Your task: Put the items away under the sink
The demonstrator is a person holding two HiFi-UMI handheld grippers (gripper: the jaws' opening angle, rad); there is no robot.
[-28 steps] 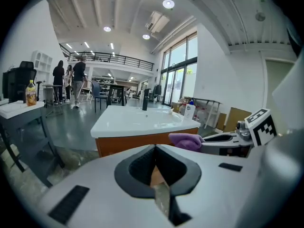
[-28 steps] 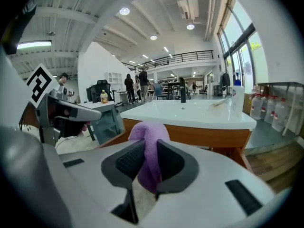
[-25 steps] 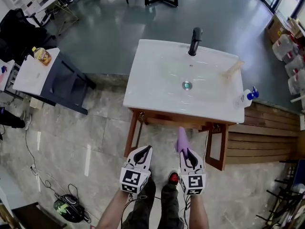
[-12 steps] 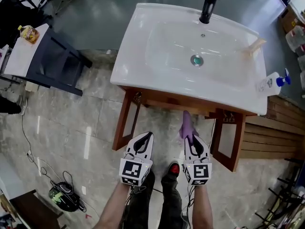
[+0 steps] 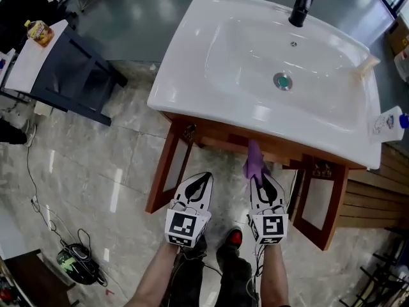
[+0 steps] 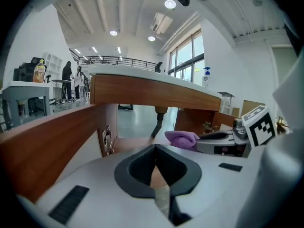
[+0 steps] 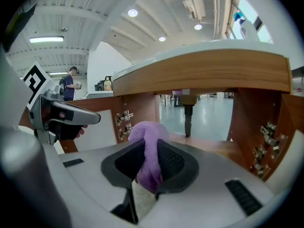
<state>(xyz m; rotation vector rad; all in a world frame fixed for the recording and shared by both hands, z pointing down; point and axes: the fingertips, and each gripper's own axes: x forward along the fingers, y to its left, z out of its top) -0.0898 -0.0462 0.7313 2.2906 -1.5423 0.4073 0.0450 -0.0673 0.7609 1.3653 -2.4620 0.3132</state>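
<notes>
White sink top (image 5: 192, 75) below me on its wooden cabinet (image 5: 217, 137), doors swung open — black tap (image 5: 300, 5) at the back, white bottle (image 5: 390, 121) and pale wooden piece (image 5: 369, 64) on its right rim, glossy tiled floor (image 5: 96, 171) beneath

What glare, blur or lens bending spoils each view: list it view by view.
Head view: ceiling lights glare off the white sink and streak the glossy floor. Left gripper view: round fisheye frame, black corners, windows washed out. Right gripper view: the same fisheye bows the wooden cabinet rail; the purple cloth between the fingers is slightly soft.
</notes>
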